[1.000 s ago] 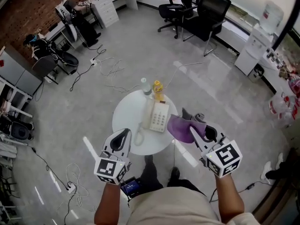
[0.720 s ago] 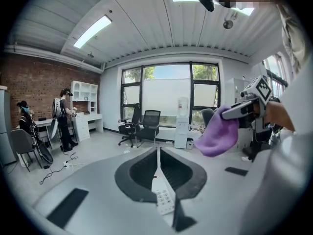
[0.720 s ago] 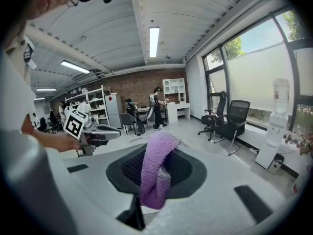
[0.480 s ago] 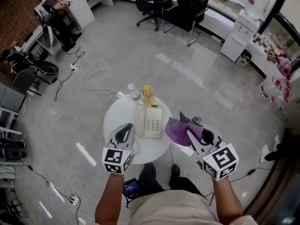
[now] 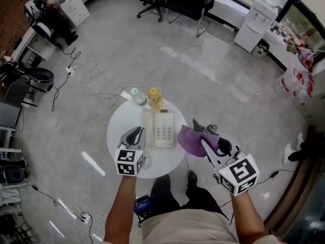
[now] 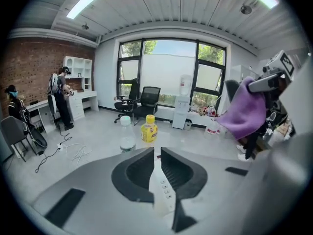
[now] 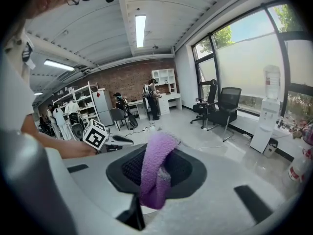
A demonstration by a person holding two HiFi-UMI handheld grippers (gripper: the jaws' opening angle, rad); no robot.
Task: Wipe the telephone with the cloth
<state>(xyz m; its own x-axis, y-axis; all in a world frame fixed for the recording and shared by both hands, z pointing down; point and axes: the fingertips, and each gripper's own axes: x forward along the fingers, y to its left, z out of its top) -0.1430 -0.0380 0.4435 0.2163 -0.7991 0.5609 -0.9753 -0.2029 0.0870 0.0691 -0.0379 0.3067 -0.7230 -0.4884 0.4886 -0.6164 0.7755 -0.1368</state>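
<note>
The white telephone (image 5: 164, 129) lies on the round white table (image 5: 122, 131), its handset (image 5: 149, 127) on the left side. My left gripper (image 5: 135, 132) hovers over the table's near left, just left of the handset, jaws shut and empty. In the left gripper view the left gripper (image 6: 156, 153) points along the telephone (image 6: 160, 192). My right gripper (image 5: 205, 140) is shut on the purple cloth (image 5: 190, 139), held at the table's right edge beside the telephone. In the right gripper view the cloth (image 7: 155, 173) hangs folded from the right gripper (image 7: 155, 161).
A clear bottle (image 5: 136, 96) and a yellow bottle (image 5: 154, 96) stand at the table's far edge behind the telephone. Cables (image 5: 96, 72) trail on the grey floor beyond. Office chairs (image 5: 177, 1) stand far off. The person's shoes (image 5: 192, 179) are below the near edge.
Both grippers have come down toward the table. The left one dropped more and now sits over the tabletop by the handset. The cloth stays in the right gripper.
</note>
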